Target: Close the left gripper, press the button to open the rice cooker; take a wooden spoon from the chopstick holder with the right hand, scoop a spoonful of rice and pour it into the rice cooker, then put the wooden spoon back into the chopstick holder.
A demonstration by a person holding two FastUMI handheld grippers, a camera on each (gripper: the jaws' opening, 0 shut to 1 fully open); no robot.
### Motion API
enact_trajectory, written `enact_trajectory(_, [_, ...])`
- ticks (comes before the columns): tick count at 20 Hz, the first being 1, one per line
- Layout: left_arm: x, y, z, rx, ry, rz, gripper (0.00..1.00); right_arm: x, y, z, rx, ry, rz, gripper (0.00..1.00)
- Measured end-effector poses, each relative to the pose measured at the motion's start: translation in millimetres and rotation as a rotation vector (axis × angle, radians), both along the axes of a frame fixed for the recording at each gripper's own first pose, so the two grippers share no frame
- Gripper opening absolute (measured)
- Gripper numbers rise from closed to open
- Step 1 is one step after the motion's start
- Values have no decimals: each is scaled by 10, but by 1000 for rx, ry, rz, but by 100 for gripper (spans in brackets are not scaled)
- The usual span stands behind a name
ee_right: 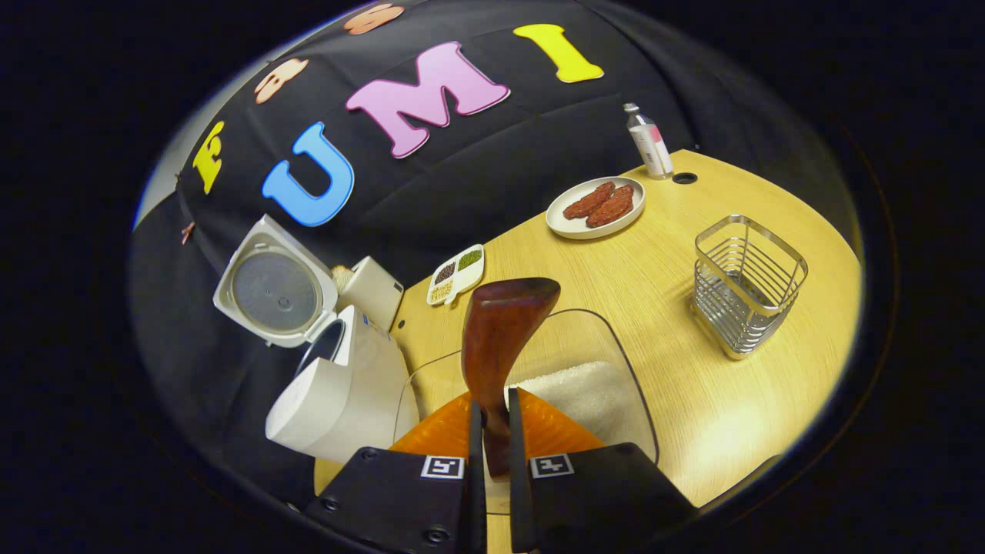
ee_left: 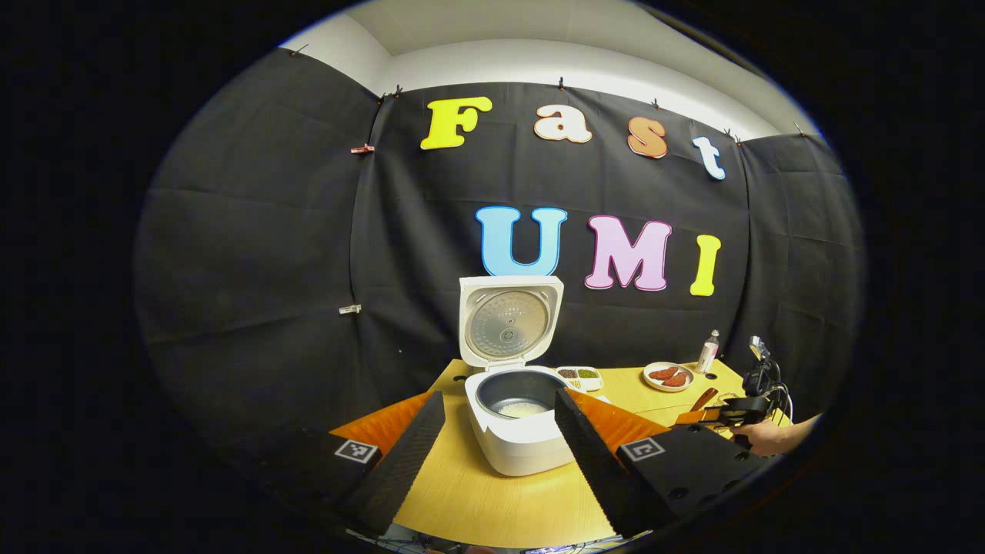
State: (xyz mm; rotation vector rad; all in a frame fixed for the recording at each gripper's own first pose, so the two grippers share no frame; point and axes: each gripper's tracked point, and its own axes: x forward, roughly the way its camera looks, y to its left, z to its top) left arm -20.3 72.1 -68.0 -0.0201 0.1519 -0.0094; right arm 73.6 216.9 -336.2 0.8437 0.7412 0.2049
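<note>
On the wooden table (ee_left: pixel 492 500) stands the white rice cooker (ee_left: pixel 517 431), its lid (ee_left: pixel 509 322) swung up and back, so the inner pot (ee_left: pixel 519 394) lies open with a little pale rice at its bottom. From the left gripper view, the left gripper (ee_left: pixel 499 454) hangs in front of the cooker with its two fingers spread wide apart, released and holding nothing; the cooker sits between them, farther off. Behind the cooker lies a small divided dish (ee_left: pixel 581 375) of grains, and to the right a plate (ee_left: pixel 668 376) with reddish-brown pieces of food and a small bottle (ee_left: pixel 708 352). At the right edge of that view a hand (ee_left: pixel 769 438) holds the other gripper with the spoon.

From the right gripper view, the right gripper (ee_right: pixel 492 454) is clenched on the handle of the wooden spoon (ee_right: pixel 500 338), both fingers pressing its sides; the bowl of the spoon rises upward, above a clear container (ee_right: pixel 608 369) of white rice (ee_right: pixel 592 392) that sits just beside the cooker. The spoon's bowl looks bare on the side that shows. Well to the right stands the metal wire chopstick holder (ee_right: pixel 746 285), upright on the table, apart from the spoon. Beyond it lie the plate and the bottle near the table's far edge.
</note>
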Motion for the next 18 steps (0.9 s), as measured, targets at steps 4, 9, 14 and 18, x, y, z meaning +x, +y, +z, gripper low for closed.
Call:
enact_trajectory(4, [-13, -36, 17, -1, -5, -5, 99, 62, -151, 130, 149, 31, -78, 16])
enact_trajectory(9, [-15, -25, 30, 2, -5, -9, 99, 132, -334, 321, 301, 47, -158, 16])
enact_trajectory(14, [-16, 2, 27, -4, -6, -11, 99, 109, -376, 511, 384, 54, -185, 16])
enact_trajectory(18, [3, 22, 26, -8, -8, -16, 99, 95, -360, 820, 482, 50, -202, 16])
